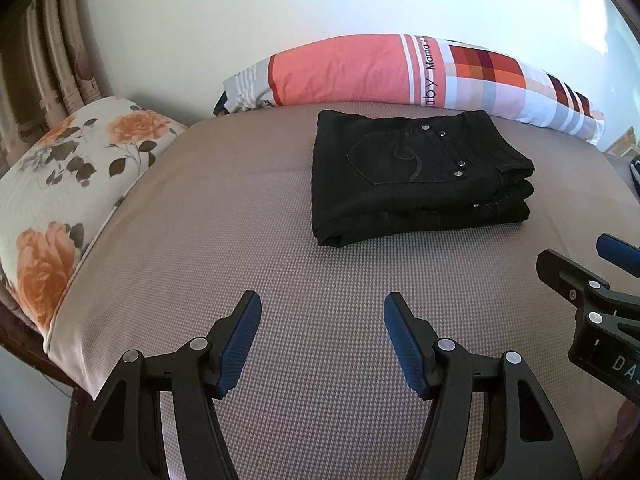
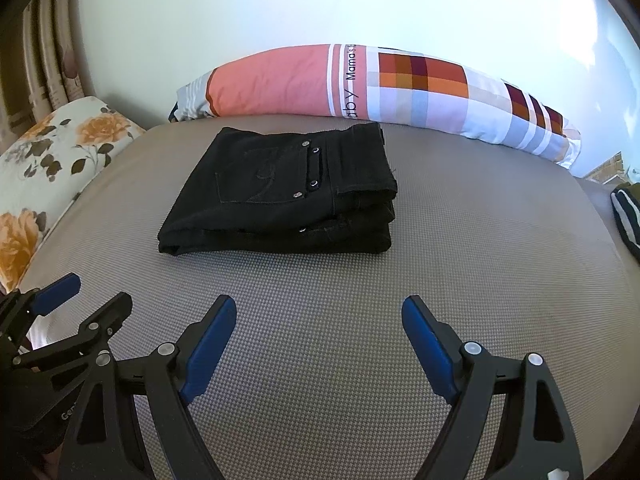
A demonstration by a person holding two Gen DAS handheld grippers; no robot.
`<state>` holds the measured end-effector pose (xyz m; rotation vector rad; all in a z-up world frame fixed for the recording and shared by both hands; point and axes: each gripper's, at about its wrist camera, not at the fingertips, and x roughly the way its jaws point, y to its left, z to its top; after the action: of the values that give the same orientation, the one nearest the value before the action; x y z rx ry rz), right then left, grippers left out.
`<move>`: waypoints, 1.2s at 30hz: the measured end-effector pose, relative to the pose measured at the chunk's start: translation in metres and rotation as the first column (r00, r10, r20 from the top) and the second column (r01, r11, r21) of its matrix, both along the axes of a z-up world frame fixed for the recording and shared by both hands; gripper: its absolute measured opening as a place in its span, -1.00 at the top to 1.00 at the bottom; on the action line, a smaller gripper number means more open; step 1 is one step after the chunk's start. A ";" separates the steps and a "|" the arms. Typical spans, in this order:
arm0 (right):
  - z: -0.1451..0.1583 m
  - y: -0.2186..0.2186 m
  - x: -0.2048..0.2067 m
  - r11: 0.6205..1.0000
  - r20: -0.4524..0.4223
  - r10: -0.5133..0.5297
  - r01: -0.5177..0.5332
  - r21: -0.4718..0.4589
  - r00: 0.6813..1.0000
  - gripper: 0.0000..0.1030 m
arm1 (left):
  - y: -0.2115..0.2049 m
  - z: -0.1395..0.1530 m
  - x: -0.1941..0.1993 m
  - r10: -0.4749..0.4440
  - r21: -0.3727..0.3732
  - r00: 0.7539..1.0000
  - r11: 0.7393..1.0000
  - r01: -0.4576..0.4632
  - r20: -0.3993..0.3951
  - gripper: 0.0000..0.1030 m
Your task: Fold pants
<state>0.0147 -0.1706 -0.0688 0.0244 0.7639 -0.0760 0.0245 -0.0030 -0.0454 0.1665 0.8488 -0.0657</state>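
Black pants (image 1: 416, 176) lie folded in a compact stack on the grey bed, back pocket and rivets facing up; they also show in the right wrist view (image 2: 284, 196). My left gripper (image 1: 322, 302) is open and empty, hovering over the bed well in front of the pants. My right gripper (image 2: 319, 306) is open and empty, also in front of the pants. The right gripper shows at the right edge of the left wrist view (image 1: 576, 256), and the left gripper at the lower left of the right wrist view (image 2: 92, 296).
A long pink and plaid bolster (image 1: 400, 72) lies along the wall behind the pants. A floral pillow (image 1: 60, 200) sits at the left edge of the bed (image 1: 240, 240). A dark striped garment (image 2: 628, 220) lies at the right edge.
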 end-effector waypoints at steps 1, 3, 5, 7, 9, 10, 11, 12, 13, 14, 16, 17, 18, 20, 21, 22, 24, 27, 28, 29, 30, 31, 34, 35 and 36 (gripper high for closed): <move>0.000 0.000 0.000 1.000 -0.001 -0.002 0.002 0.000 1.000 -0.61 | 0.000 0.000 0.000 0.000 0.000 1.000 1.000 0.000 -0.002 -0.26; -0.001 0.000 0.001 1.000 -0.003 0.000 0.000 -0.001 1.000 -0.61 | 0.000 -0.002 -0.001 0.001 -0.001 1.000 1.000 -0.001 -0.002 -0.26; -0.002 0.001 0.001 1.000 -0.007 0.000 0.000 -0.002 1.000 -0.61 | 0.001 -0.002 -0.002 0.000 0.000 1.000 1.000 0.000 -0.004 -0.26; -0.002 0.000 0.002 1.000 -0.007 0.004 -0.004 0.000 1.000 -0.61 | 0.000 -0.002 -0.002 0.001 0.000 1.000 1.000 -0.001 -0.002 -0.26; -0.004 0.000 0.003 1.000 -0.009 0.004 -0.004 -0.006 1.000 -0.61 | 0.000 -0.003 -0.001 -0.002 0.000 1.000 1.000 0.002 -0.004 -0.26; -0.004 0.000 0.003 1.000 -0.009 0.006 -0.006 -0.006 1.000 -0.61 | 0.000 -0.003 -0.002 -0.001 0.000 1.000 1.000 0.001 -0.004 -0.25; -0.004 0.000 0.003 1.000 -0.010 0.006 -0.006 -0.007 1.000 -0.61 | 0.000 -0.002 -0.002 -0.002 -0.001 1.000 1.000 0.002 -0.003 -0.26; -0.004 0.000 0.002 1.000 -0.011 0.003 -0.003 -0.009 1.000 -0.61 | 0.000 -0.002 -0.002 -0.001 0.001 1.000 1.000 0.001 -0.003 -0.26; -0.005 0.000 0.001 1.000 -0.011 0.001 -0.001 -0.010 1.000 -0.61 | -0.001 -0.002 -0.002 -0.001 0.001 1.000 1.000 0.001 -0.004 -0.26; -0.005 -0.001 0.002 1.000 -0.011 0.004 -0.004 -0.008 1.000 -0.61 | -0.001 -0.002 -0.002 -0.001 -0.001 1.000 1.000 0.001 -0.003 -0.26; -0.005 -0.001 0.002 1.000 -0.011 0.002 -0.002 -0.012 1.000 -0.61 | -0.001 -0.002 -0.002 0.002 0.000 1.000 1.000 -0.002 -0.002 -0.26; -0.005 -0.002 0.003 1.000 -0.012 0.003 -0.003 -0.013 1.000 -0.61 | -0.001 -0.003 -0.002 0.000 0.000 1.000 1.000 0.000 -0.005 -0.26; -0.005 -0.002 0.003 1.000 -0.012 0.005 -0.005 -0.010 1.000 -0.61 | 0.000 -0.004 -0.002 0.000 0.000 1.000 1.000 0.000 -0.007 -0.26; -0.005 -0.002 0.003 1.000 -0.013 0.002 -0.002 -0.013 1.000 -0.61 | 0.000 -0.006 -0.002 -0.001 0.000 1.000 1.000 0.001 -0.007 -0.25; -0.005 -0.002 0.003 1.000 -0.014 0.001 -0.001 -0.012 1.000 -0.61 | 0.000 -0.006 -0.002 -0.001 0.001 1.000 1.000 0.002 -0.007 -0.25; -0.005 -0.002 0.003 1.000 -0.015 0.001 -0.002 -0.009 1.000 -0.61 | 0.000 -0.005 -0.003 0.003 0.003 1.000 1.000 -0.003 -0.007 -0.26; -0.005 -0.003 0.004 1.000 -0.017 0.001 -0.001 -0.010 1.000 -0.61 | 0.000 -0.006 -0.002 0.000 0.003 1.000 1.000 0.001 -0.010 -0.26; -0.006 -0.004 0.004 1.000 -0.020 0.002 -0.002 -0.010 1.000 -0.61 | 0.001 -0.008 0.000 -0.006 0.005 1.000 1.000 0.007 -0.017 -0.26; -0.007 -0.004 0.004 1.000 -0.020 0.003 -0.003 -0.010 1.000 -0.61 | 0.001 -0.008 0.000 -0.008 0.007 1.000 1.000 0.008 -0.018 -0.26; -0.007 -0.004 0.004 1.000 -0.021 0.004 -0.004 -0.011 1.000 -0.61 | 0.002 -0.008 0.001 -0.010 0.008 1.000 1.000 0.010 -0.018 -0.26; -0.007 -0.004 0.004 1.000 -0.022 0.002 -0.002 -0.012 1.000 -0.61 | 0.002 -0.008 0.001 -0.010 0.009 1.000 1.000 0.010 -0.018 -0.26; -0.007 -0.004 0.004 1.000 -0.023 0.001 -0.001 -0.011 1.000 -0.61 | 0.002 -0.008 0.001 -0.009 0.010 1.000 1.000 0.010 -0.019 -0.26; -0.007 -0.004 0.005 1.000 -0.024 0.001 -0.001 -0.013 1.000 -0.61 | 0.001 -0.008 0.001 -0.009 0.008 1.000 1.000 0.009 -0.019 -0.26; -0.007 -0.004 0.004 1.000 -0.024 0.001 -0.001 -0.012 1.000 -0.61 | 0.001 -0.008 0.001 -0.009 0.008 1.000 1.000 0.009 -0.018 -0.25; -0.007 -0.005 0.005 1.000 -0.024 0.001 -0.002 -0.011 1.000 -0.61 | 0.002 -0.008 0.001 -0.008 0.007 1.000 1.000 0.008 -0.018 -0.26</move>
<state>0.0194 -0.1751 -0.0762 0.0128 0.7871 -0.0792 0.0252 -0.0014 -0.0536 0.1768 0.8663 -0.0720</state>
